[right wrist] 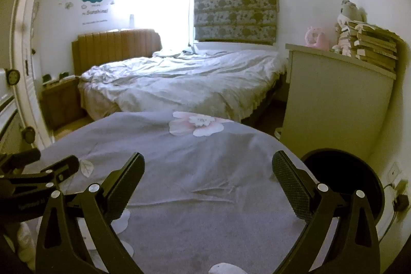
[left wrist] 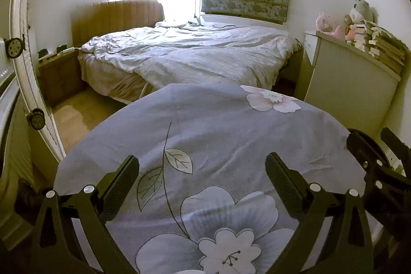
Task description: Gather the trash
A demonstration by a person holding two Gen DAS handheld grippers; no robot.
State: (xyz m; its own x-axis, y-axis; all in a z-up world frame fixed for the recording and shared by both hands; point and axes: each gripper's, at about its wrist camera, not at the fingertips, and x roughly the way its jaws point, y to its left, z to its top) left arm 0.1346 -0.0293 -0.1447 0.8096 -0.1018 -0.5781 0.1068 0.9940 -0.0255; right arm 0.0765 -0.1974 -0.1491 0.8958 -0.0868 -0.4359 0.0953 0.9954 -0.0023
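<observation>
Floral cloth (left wrist: 205, 135) below both tongs; left tongs (left wrist: 203, 171), right tongs (right wrist: 208, 168) spread wide, empty; black bin (right wrist: 344, 179) right.

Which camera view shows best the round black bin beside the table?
The right wrist view shows it best: the round black bin stands right of the flowered table cloth, with most of its dark opening visible behind the open right gripper. The left wrist view does not clearly show the bin; the other gripper fills that edge.
</observation>
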